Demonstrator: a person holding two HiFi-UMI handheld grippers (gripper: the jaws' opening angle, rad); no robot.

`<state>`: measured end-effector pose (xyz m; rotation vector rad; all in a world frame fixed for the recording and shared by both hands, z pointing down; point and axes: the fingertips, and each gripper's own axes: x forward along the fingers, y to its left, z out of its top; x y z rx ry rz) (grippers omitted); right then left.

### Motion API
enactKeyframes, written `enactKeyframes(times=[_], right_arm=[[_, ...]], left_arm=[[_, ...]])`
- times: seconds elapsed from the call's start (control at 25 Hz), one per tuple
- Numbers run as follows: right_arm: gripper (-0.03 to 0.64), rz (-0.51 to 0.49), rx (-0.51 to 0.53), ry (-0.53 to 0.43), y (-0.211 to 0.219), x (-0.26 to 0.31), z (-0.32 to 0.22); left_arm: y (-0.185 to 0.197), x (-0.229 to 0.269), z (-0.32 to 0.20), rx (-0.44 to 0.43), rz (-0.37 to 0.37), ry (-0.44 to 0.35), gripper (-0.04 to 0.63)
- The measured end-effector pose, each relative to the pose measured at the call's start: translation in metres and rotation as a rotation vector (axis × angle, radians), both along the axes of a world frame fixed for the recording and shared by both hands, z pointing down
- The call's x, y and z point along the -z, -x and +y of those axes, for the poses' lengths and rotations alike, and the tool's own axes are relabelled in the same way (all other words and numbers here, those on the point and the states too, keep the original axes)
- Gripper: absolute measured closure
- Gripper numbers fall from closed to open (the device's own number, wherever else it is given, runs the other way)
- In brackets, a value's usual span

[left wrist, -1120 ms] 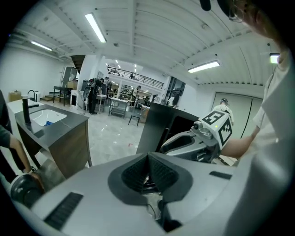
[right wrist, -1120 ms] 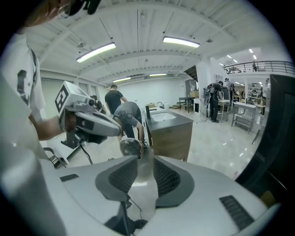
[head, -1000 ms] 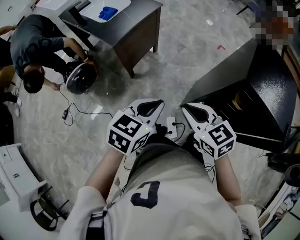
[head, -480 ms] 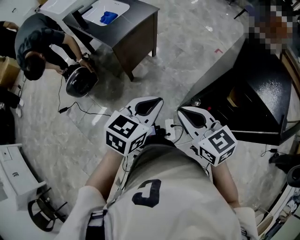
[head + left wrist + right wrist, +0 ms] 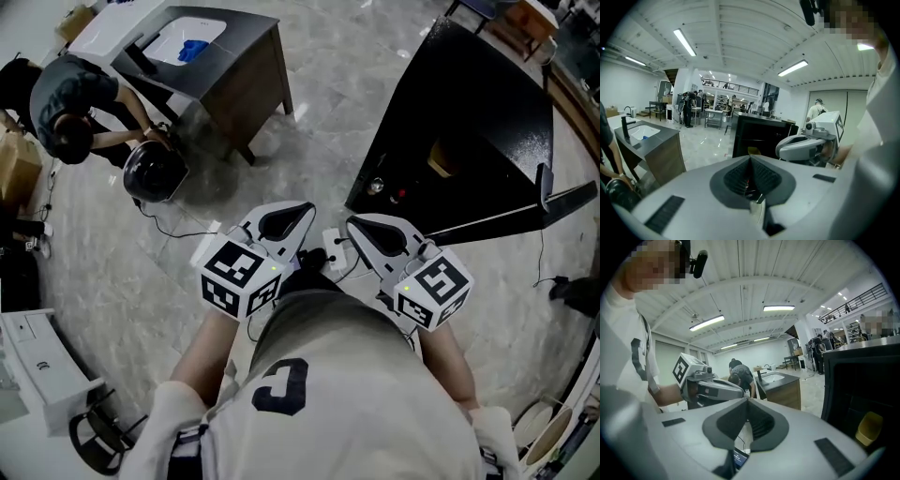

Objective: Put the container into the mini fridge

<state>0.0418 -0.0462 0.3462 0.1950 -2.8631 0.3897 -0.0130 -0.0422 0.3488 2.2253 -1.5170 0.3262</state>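
Observation:
A black mini fridge stands open on the floor ahead at the right. A yellow container sits inside it, seen again low in the dark opening as the container in the right gripper view and the container in the left gripper view. Both grippers are held close to the person's waist, side by side. My left gripper has its jaws together with nothing between them. My right gripper is shut and empty too, short of the fridge front.
A dark wooden cabinet with a white sink stands at the far left. Beside it a person crouches over a round black device, with a cable trailing on the floor. A white box lies at the near left.
The head view has swung toward the fridge, so its open front now shows in full. Both grippers stay close together at the waist, shifted slightly left.

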Motion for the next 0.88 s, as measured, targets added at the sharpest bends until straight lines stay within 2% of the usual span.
enactKeyframes(times=[0.16, 0.36, 0.68, 0.88], right_arm=[[0.586, -0.031, 0.019, 0.01, -0.023, 0.005, 0.02], [0.588, -0.048, 0.063, 0.052, -0.036, 0.005, 0.043], [0.588, -0.083, 0.201, 0.063, 0.008, 0.008, 0.089], [0.588, -0.102, 0.196, 0.048, 0.026, 0.018, 0.096]], left_arm=[[-0.021, 0.006, 0.019, 0.007, -0.017, -0.012, 0.541], [-0.029, 0.011, 0.043, 0.053, -0.042, -0.002, 0.541], [-0.003, 0.015, 0.084, 0.112, -0.065, 0.004, 0.541], [0.014, 0.018, 0.092, 0.096, -0.087, -0.006, 0.541]])
